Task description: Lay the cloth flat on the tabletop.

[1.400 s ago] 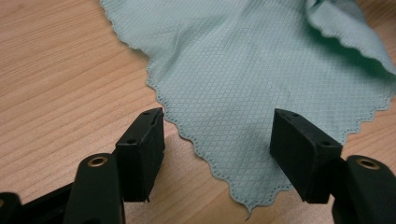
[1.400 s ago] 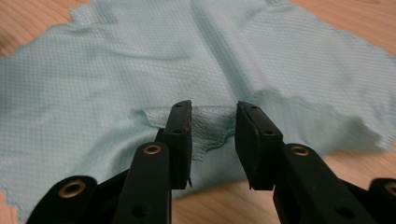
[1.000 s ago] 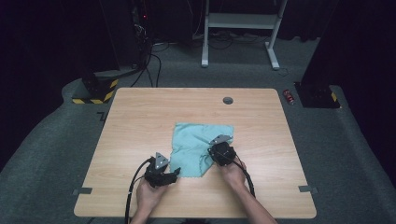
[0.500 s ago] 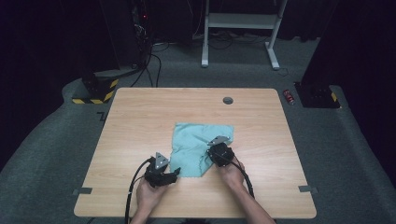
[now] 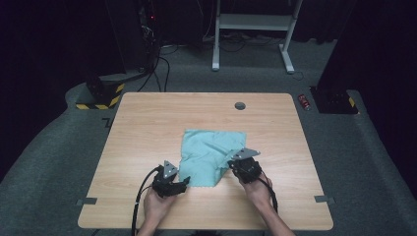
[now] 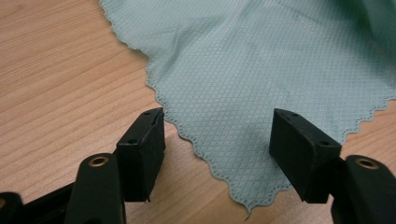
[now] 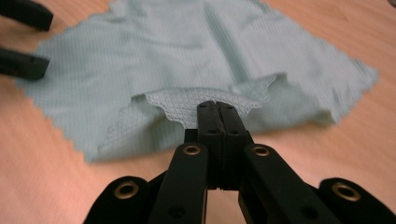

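A teal cloth (image 5: 206, 150) with a scalloped edge lies on the wooden table (image 5: 142, 123). My left gripper (image 5: 184, 180) rests at the cloth's near left corner. Its jaws stand open, one on either side of that corner (image 6: 243, 186), and the pads are clear of the fabric. My right gripper (image 5: 232, 165) is at the cloth's near right edge, shut on a fold of the cloth (image 7: 187, 105) and holding it a little off the table. The cloth (image 7: 154, 51) sags away from that pinch. Farther off are the left gripper's open jaws (image 7: 32, 39).
A round grey grommet (image 5: 240, 105) sits in the table near its far edge. Bare wood surrounds the cloth on all sides. A small red object (image 5: 305, 102) lies on the floor past the table's far right corner. Cables trail from both grippers toward the near edge.
My right gripper has shifted to the right and a bit toward the person, taking the pinched cloth edge with it. The left gripper has stayed put.
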